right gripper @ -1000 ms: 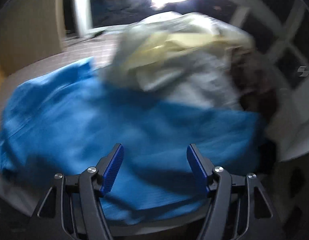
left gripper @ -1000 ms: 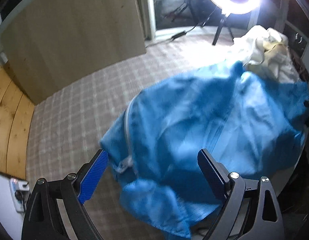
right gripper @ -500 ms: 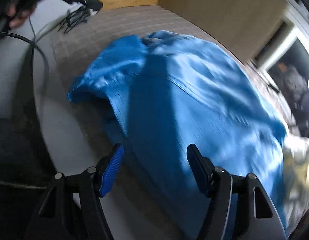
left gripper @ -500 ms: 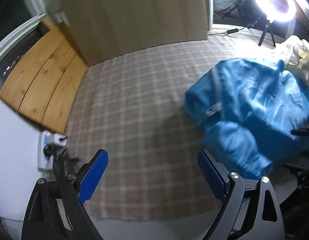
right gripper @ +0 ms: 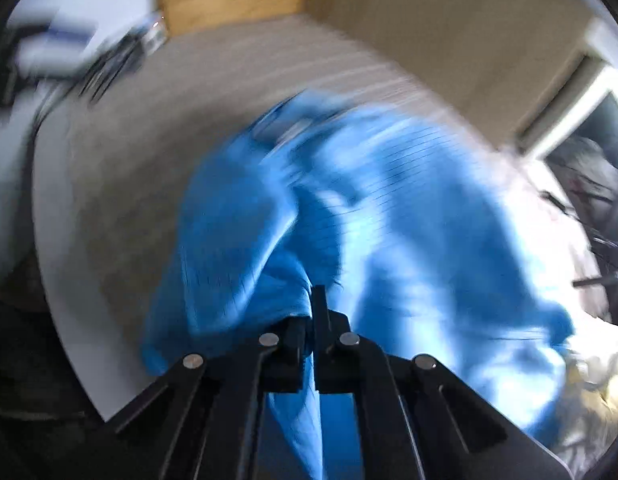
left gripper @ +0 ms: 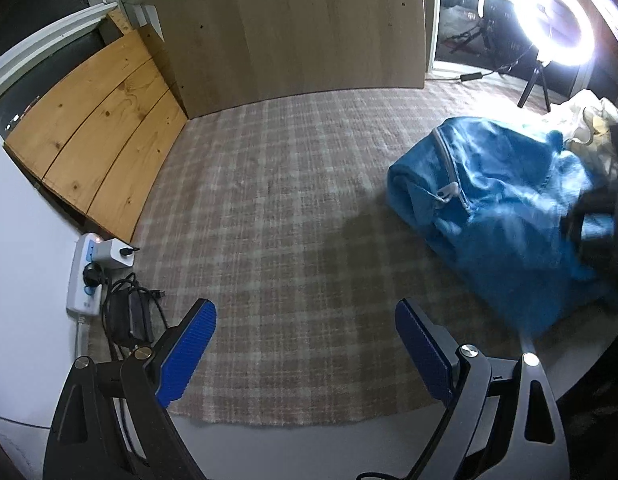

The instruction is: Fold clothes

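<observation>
A crumpled blue zip-up garment (left gripper: 497, 196) lies at the right side of the plaid cloth (left gripper: 277, 216) in the left wrist view. My left gripper (left gripper: 305, 344) is open and empty, well to the left of the garment, above bare plaid cloth. In the blurred right wrist view my right gripper (right gripper: 311, 300) is shut on a fold of the blue garment (right gripper: 409, 220), which bunches up around the closed fingers. The right gripper shows as a dark blurred shape (left gripper: 601, 216) on the garment in the left wrist view.
A pile of pale clothes (left gripper: 589, 120) lies behind the blue garment. A ring light (left gripper: 553, 12) on a stand shines at the back right. A power strip with cables (left gripper: 93, 272) lies at the left edge. Wooden boards (left gripper: 97, 128) lean at the back left.
My right gripper has closed on the blue garment; it was open half a second ago. My left gripper has swung left, away from the garment, and stays open.
</observation>
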`<state>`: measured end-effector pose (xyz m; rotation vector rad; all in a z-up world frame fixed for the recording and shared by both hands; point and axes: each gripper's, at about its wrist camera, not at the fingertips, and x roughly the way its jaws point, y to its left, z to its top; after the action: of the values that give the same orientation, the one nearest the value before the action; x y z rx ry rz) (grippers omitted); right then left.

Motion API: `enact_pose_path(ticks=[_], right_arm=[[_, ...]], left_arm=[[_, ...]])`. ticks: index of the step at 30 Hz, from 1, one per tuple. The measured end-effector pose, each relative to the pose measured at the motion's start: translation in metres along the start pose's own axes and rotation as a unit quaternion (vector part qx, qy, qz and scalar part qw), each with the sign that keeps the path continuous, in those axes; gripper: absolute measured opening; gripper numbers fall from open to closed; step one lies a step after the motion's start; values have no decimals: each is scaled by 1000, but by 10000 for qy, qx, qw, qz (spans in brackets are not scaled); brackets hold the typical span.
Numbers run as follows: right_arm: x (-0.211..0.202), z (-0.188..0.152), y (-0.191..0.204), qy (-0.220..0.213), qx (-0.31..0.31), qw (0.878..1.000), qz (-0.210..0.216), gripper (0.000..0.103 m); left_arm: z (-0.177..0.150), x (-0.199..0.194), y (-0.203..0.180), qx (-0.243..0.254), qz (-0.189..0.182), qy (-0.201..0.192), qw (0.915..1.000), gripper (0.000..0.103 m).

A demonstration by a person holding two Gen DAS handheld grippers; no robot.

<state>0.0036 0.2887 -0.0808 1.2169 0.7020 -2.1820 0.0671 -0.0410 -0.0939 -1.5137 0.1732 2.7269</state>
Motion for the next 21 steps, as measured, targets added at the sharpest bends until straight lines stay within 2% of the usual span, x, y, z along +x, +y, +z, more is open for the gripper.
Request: enact_pose_path(ticks=[5, 11, 15, 21], right_arm=[[-83, 39, -92, -635, 683, 9933, -683, 1], [-166, 60, -180, -1088, 1149, 9760, -1492, 1], [-171, 59, -209, -1002, 1234, 9760, -1487, 1], [-145, 46, -231, -865, 1129, 9828, -1182, 1]], left_arm=[[9, 0, -21, 25, -338, -164, 9993, 91], [28, 5, -81, 237, -812, -300, 9960, 91], [37, 9, -138, 503, -991, -351, 9932, 92], [56, 18, -227, 892, -1184, -405, 9881, 94]])
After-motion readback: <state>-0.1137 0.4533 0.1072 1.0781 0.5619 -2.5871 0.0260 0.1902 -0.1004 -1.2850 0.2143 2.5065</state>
